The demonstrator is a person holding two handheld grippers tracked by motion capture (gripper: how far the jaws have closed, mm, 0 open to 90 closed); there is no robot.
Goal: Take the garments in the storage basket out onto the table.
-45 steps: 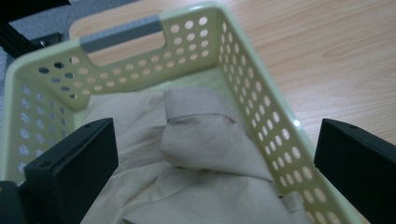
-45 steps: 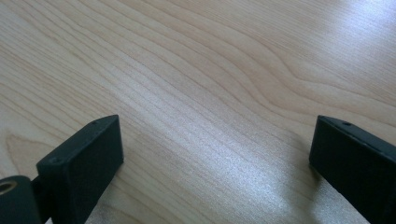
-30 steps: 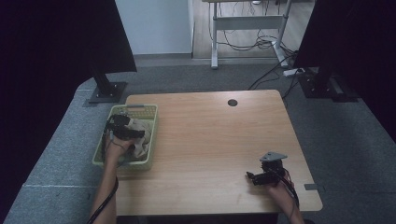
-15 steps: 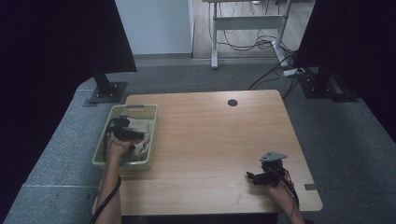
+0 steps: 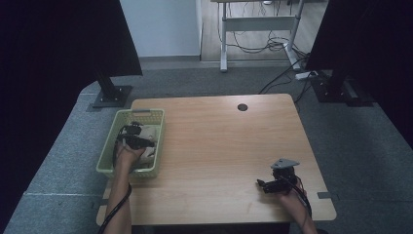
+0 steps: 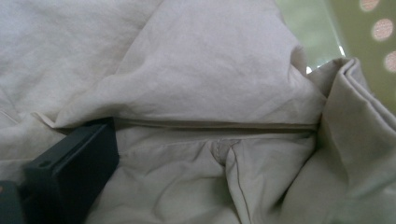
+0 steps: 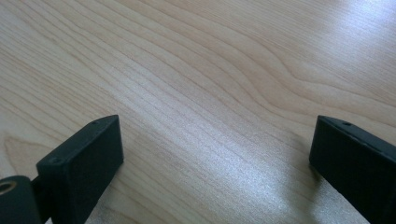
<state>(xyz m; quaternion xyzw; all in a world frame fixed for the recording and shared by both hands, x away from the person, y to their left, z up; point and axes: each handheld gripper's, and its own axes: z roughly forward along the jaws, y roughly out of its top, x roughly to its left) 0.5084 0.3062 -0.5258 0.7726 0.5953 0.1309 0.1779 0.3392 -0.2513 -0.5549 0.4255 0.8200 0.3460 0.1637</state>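
Note:
A light green plastic basket [image 5: 107, 161] stands at the table's left edge with a cream cloth [image 5: 148, 132] inside. My left gripper [image 5: 138, 137] is down in the basket on the cloth. In the left gripper view the crumpled cream cloth [image 6: 210, 79] lies close up. One black jaw shows at the lower left, the other is hidden under a fold, and the left gripper [image 6: 210, 140] stands open. My right gripper [image 5: 263, 185] rests near the table's front right, its jaws pointing left. In the right gripper view the right gripper [image 7: 217, 126] is open over bare wood.
The wooden table [image 5: 219, 146] has a round cable hole [image 5: 242, 107] near its far edge. The basket's perforated green wall [image 6: 373, 42] is close at the upper right of the left gripper view. Black screens on stands [image 5: 112, 92] flank the table.
My left gripper has shifted slightly toward the near side inside the basket, deeper onto the cloth. The right gripper has not moved.

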